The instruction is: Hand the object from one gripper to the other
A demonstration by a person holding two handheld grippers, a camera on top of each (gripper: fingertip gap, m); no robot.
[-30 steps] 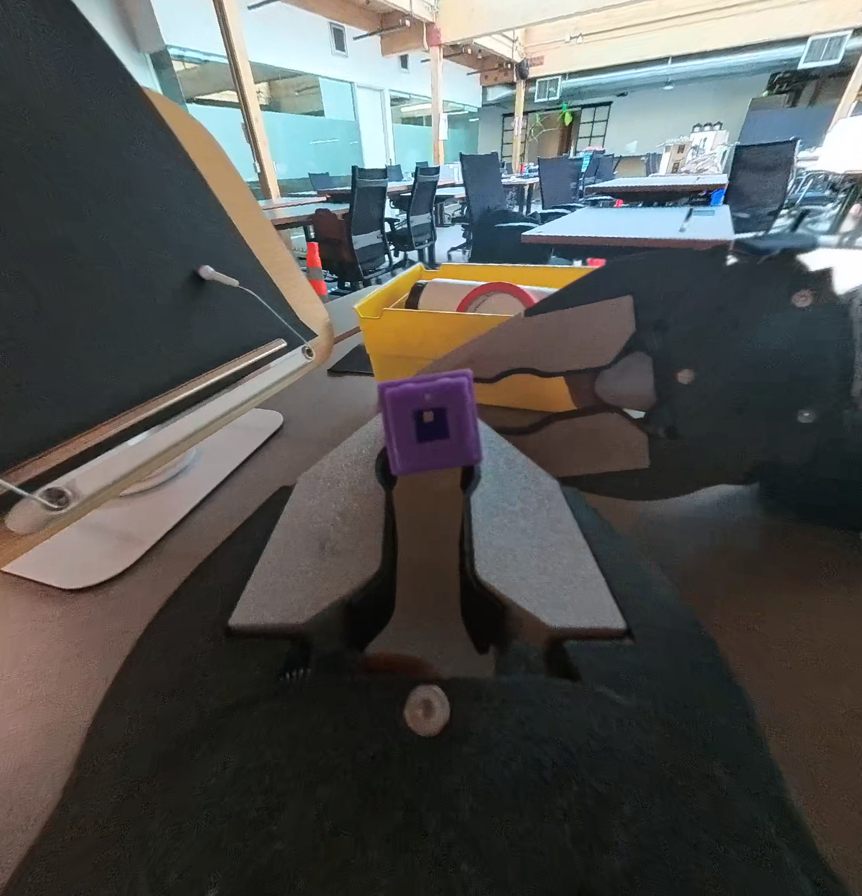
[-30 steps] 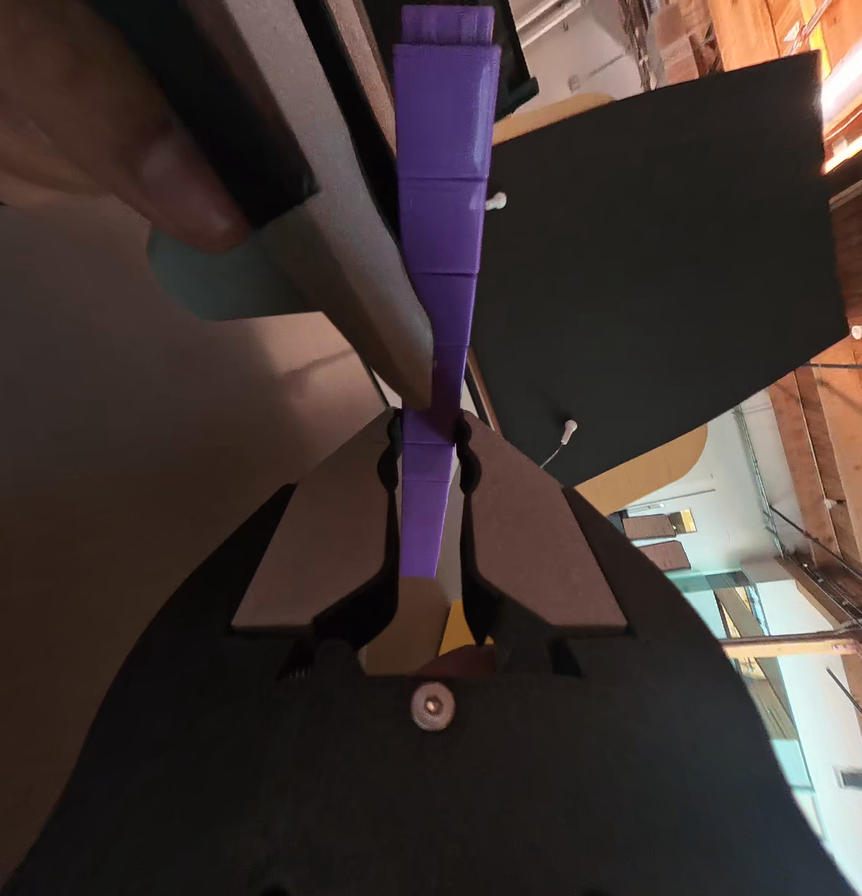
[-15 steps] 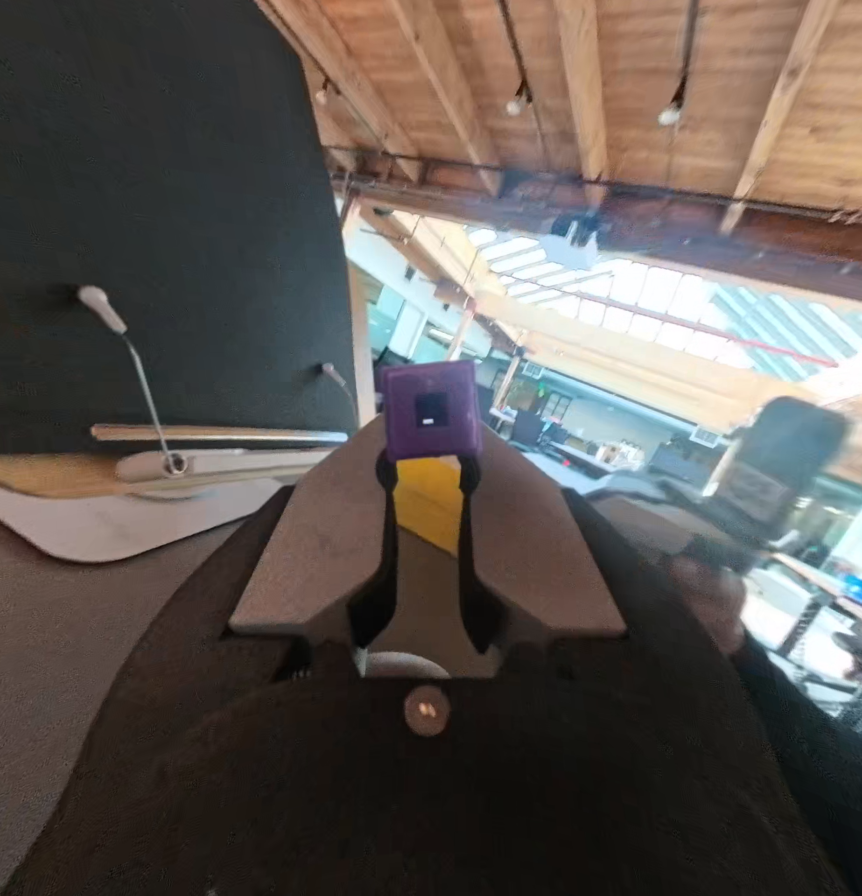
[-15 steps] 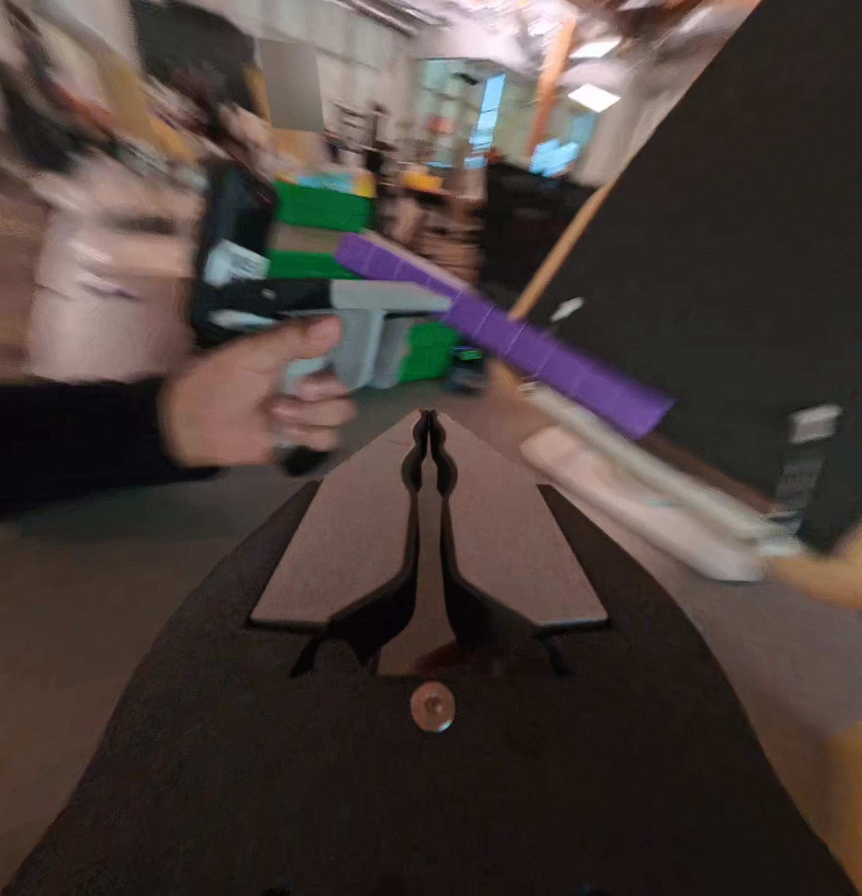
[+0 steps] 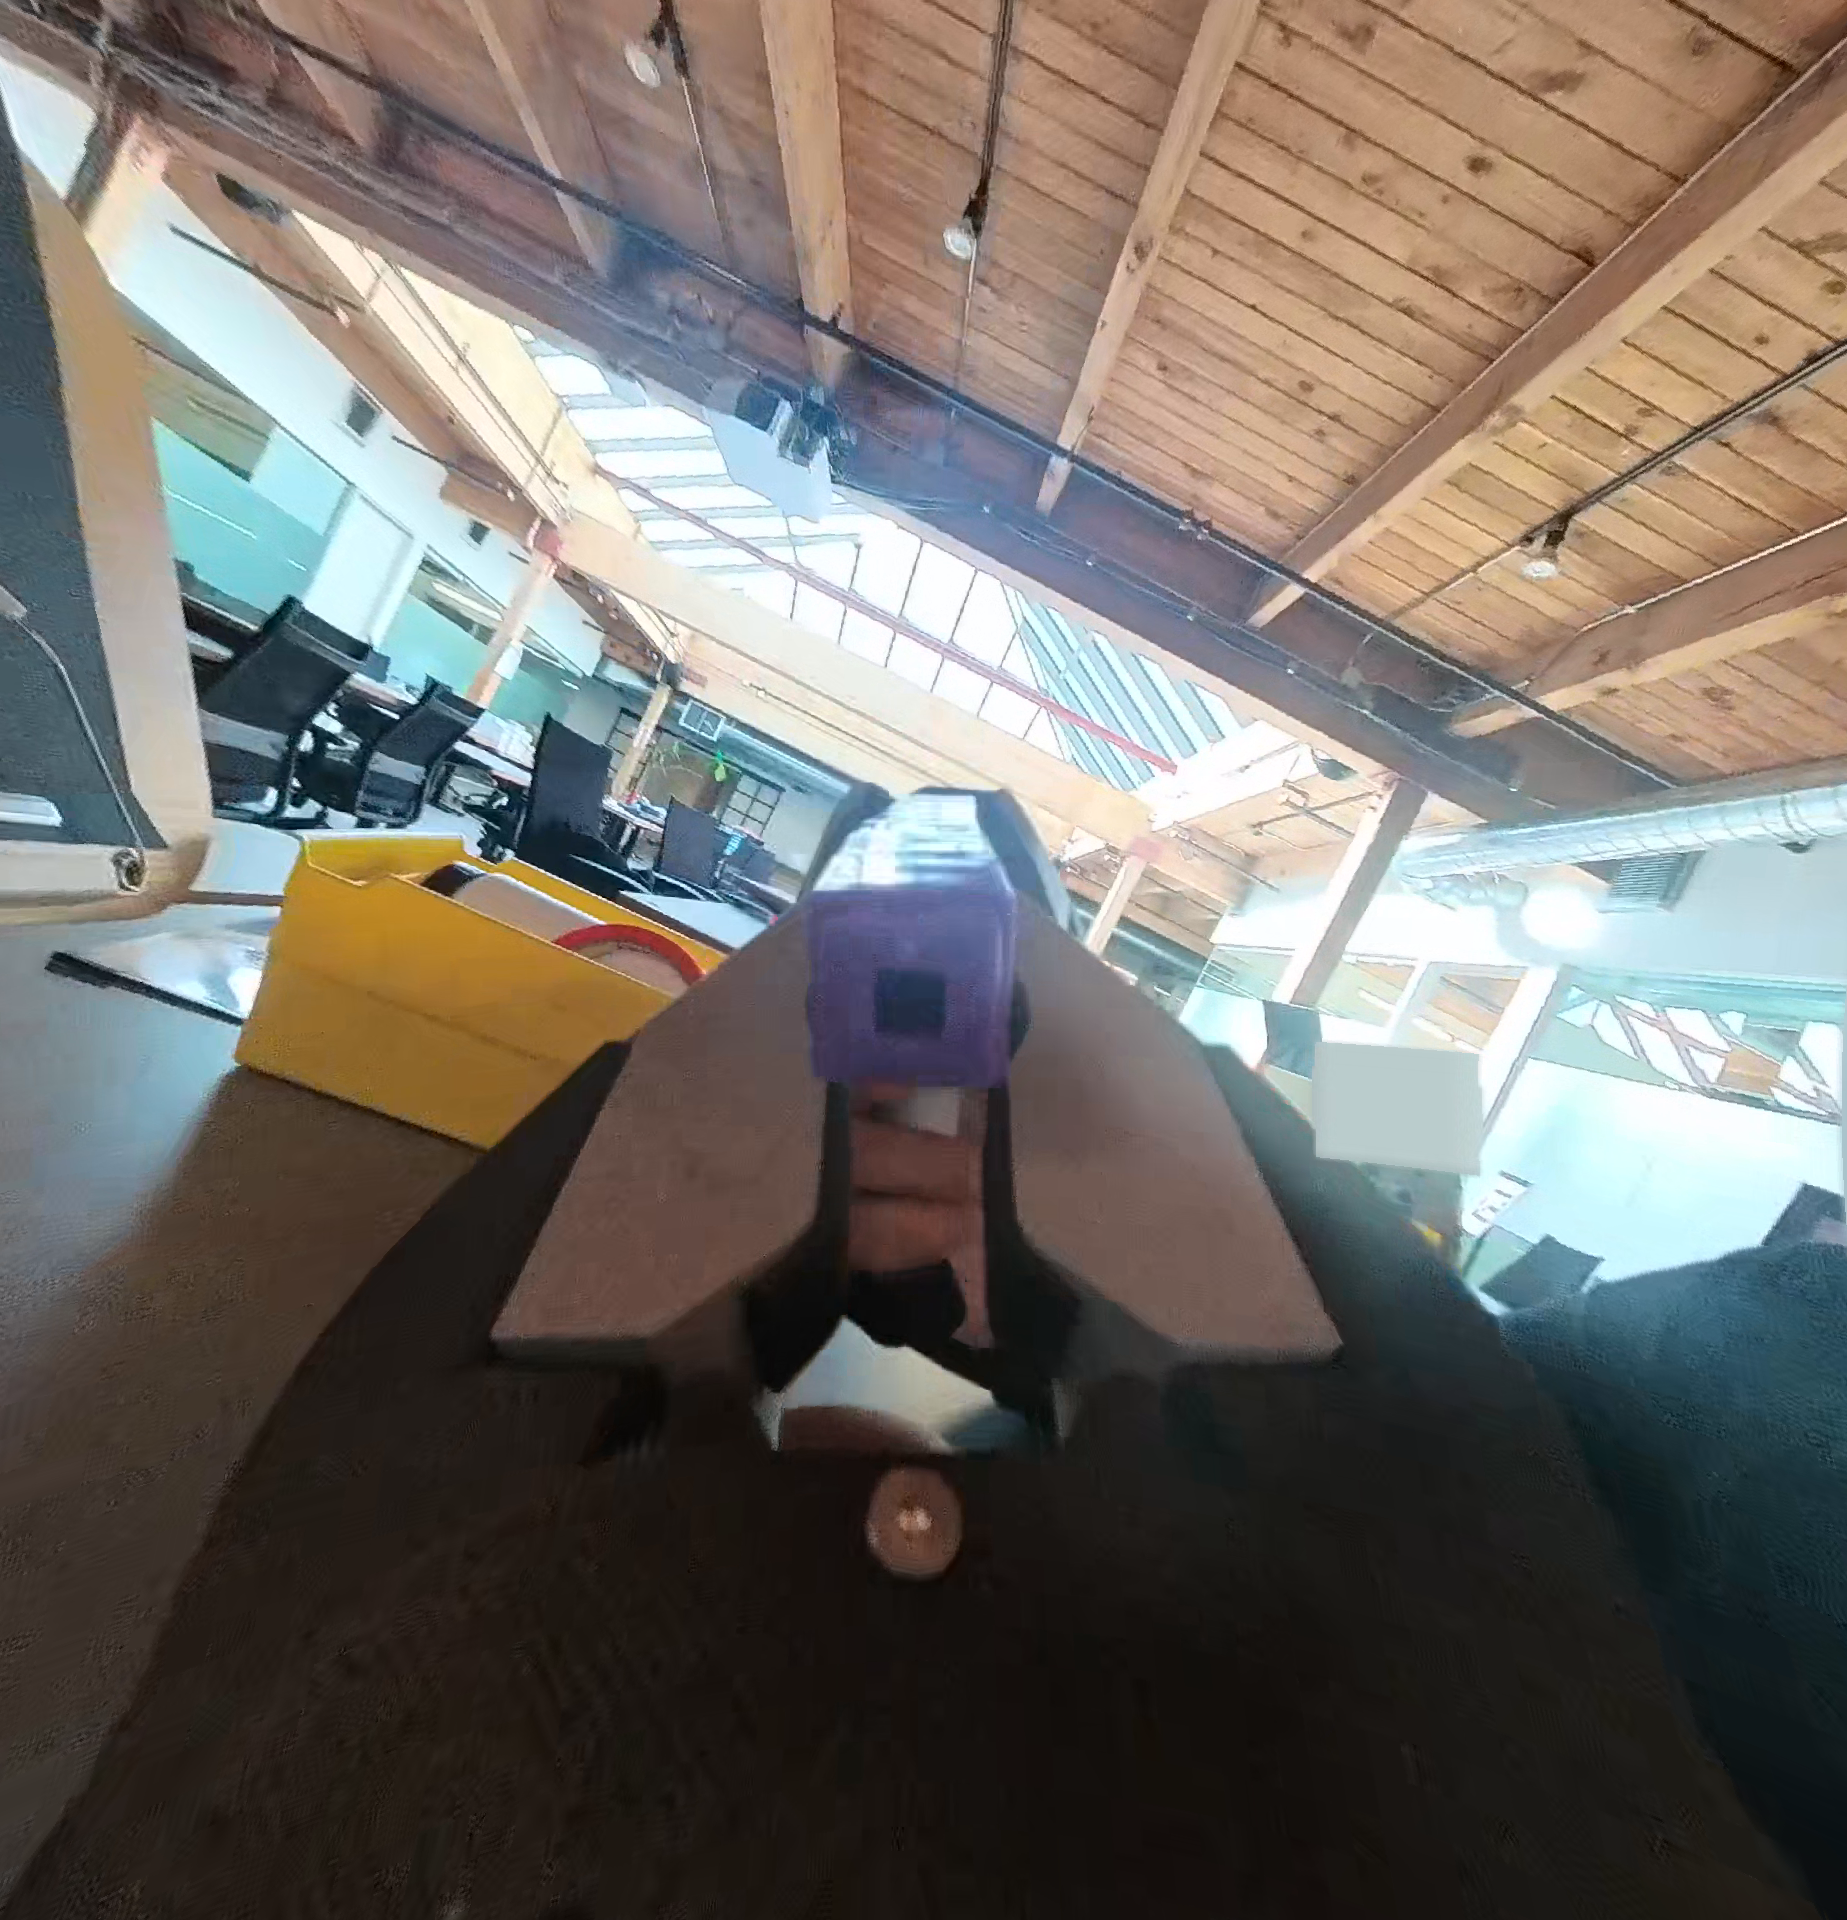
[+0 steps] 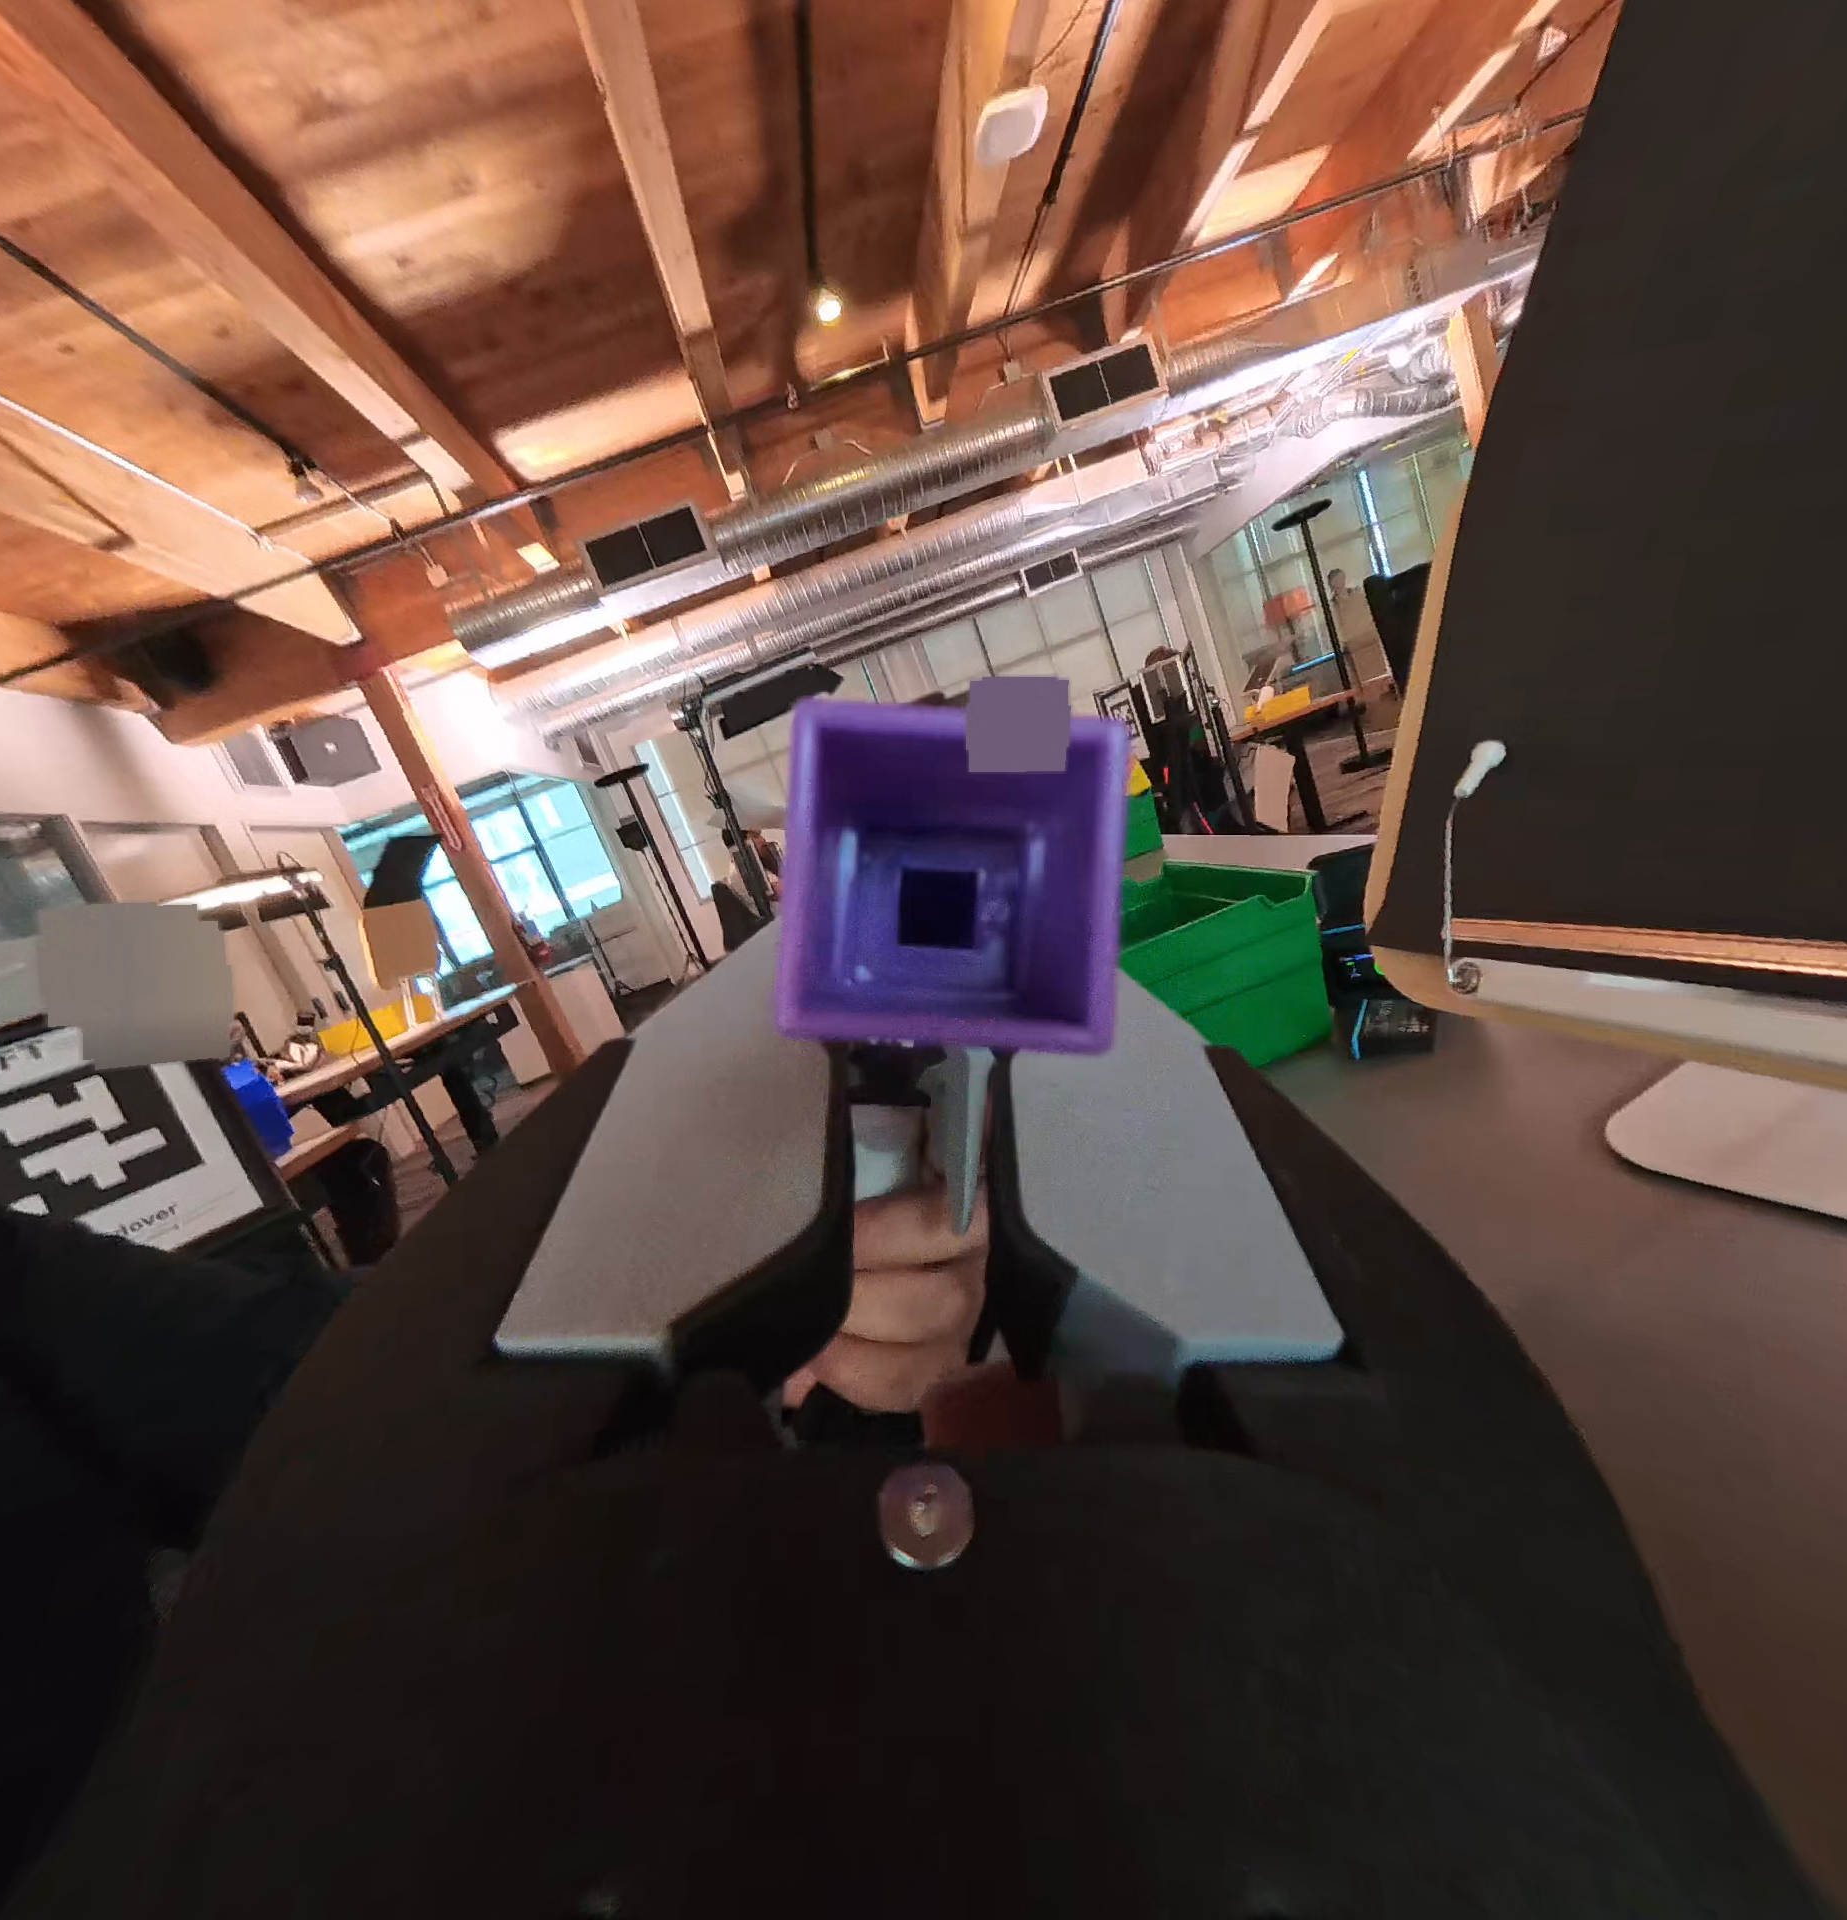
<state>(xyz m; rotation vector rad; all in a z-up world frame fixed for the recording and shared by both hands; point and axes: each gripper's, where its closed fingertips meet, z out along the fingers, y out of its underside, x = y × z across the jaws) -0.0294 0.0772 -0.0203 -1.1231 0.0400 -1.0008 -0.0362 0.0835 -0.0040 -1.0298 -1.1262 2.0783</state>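
Observation:
A purple tapered stick lies end-on between the two grippers, which face each other above the table. In the left wrist view its narrow end [image 5: 906, 997] sits between the tips of my left gripper [image 5: 911, 966], which is shut on it. In the right wrist view its wide hollow end [image 6: 950, 883] faces the camera and hides the tips of my right gripper [image 6: 924, 997], whose jaws stand a stick's width apart, closed on it. The right gripper's fingers [image 5: 1012, 852] show just beyond the stick in the left view. A hand [image 6: 903, 1299] shows through the gap.
A yellow bin [image 5: 420, 997] with tape rolls stands on the dark table [image 5: 119, 1195] at the left. A black board [image 6: 1677, 520] on a white base [image 6: 1750, 1143] stands at the right, with green bins [image 6: 1220, 935] behind. A black-and-white marker sign [image 6: 88, 1143] is at the left. The grippers are tip to tip, or close to it.
One second ago both grippers held the stick. Half a second ago the right gripper was off it and shut empty. Now it is back on the stick's wide end, facing the left gripper.

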